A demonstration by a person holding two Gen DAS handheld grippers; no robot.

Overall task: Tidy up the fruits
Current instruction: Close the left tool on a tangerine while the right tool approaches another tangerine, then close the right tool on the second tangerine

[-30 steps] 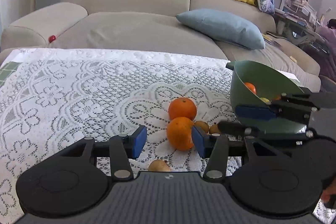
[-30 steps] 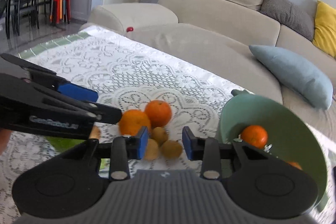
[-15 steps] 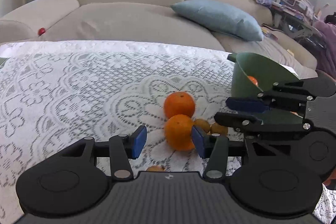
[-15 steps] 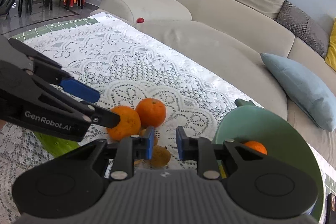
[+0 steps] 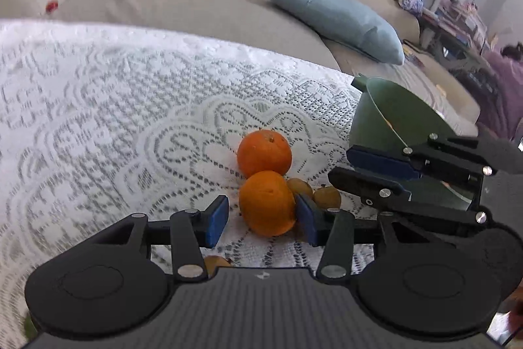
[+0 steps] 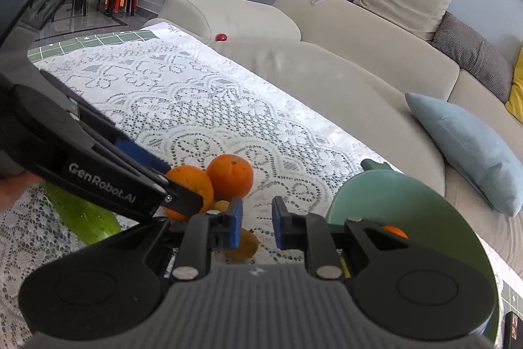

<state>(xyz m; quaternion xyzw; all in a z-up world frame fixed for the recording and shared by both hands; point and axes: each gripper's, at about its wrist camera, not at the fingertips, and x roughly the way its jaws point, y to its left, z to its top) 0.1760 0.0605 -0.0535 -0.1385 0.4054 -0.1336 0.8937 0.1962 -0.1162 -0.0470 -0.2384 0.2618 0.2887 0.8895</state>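
On the lace-covered worktop [image 5: 98, 107], near its middle, two oranges sit touching each other. The near orange [image 5: 266, 203] lies between the blue pads of the left tool [image 5: 261, 218]; the right pad touches its skin, while the left pad [image 5: 217, 219] stands apart from it, so the fruit is bracketed but not clamped. The left tool's jaws are moderately wide. The far orange [image 5: 264, 154] rests just behind the near one. Several small brown fruits [image 5: 327, 197] lie just to the right of the near orange, and another brown fruit [image 5: 215, 262] shows partly under the left tool's body.

The right tool [image 6: 256, 224] has just been closing and now stands narrow, with nothing gripped between its pads; one small brown fruit [image 6: 245, 246] lies on the lace just below its left pad. A green bowl [image 6: 408, 208] stands at the right of the fruit group, tilted toward the fruit, with a small orange fruit [image 6: 394, 231] inside. A green elongated item [image 6: 81, 216] lies at the near left. A beige sofa [image 6: 359, 54] with a blue cushion [image 6: 470, 149] runs along the far side.
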